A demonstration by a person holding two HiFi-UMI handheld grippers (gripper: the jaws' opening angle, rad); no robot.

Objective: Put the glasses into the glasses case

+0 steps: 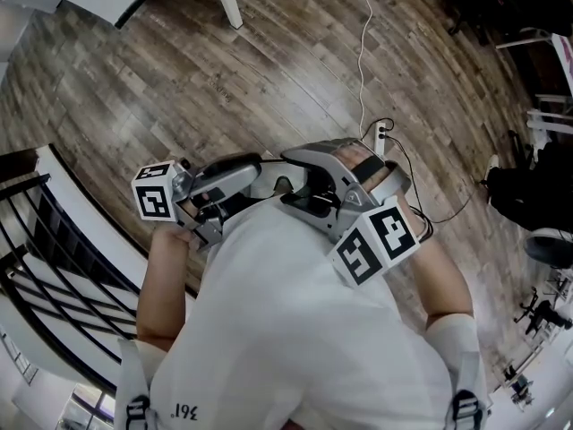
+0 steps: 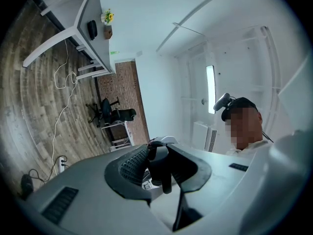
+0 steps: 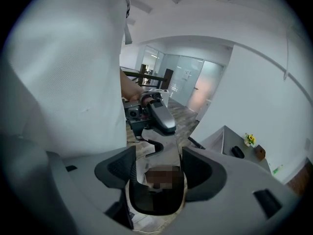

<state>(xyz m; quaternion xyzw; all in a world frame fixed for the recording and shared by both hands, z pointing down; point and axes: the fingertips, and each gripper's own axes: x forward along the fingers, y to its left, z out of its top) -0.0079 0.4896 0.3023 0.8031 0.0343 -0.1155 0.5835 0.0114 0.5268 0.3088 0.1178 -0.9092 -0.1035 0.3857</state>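
Observation:
I hold both grippers close in front of my chest, their tips meeting. The dark glasses [image 1: 292, 185] hang between them in the air. In the left gripper view the left gripper [image 2: 159, 173] is shut on a dark part of the frame [image 2: 159, 163]. In the right gripper view a dark lens [image 3: 156, 197] lies between the jaws of the right gripper [image 3: 157, 173], which stand wide and open around it. Beyond the lens the left gripper's body [image 3: 161, 114] points back at me. A dark oblong thing [image 3: 238, 152], perhaps the case, lies on a far white table [image 3: 220, 138].
Below me is wood flooring [image 1: 224, 88] with a white cable [image 1: 363, 52] running to a socket strip [image 1: 383, 137]. A black railing [image 1: 54, 267] is at the left. The white table [image 2: 73, 31] holds a small plant [image 2: 107, 17]. Office chairs [image 2: 110, 114] stand farther off.

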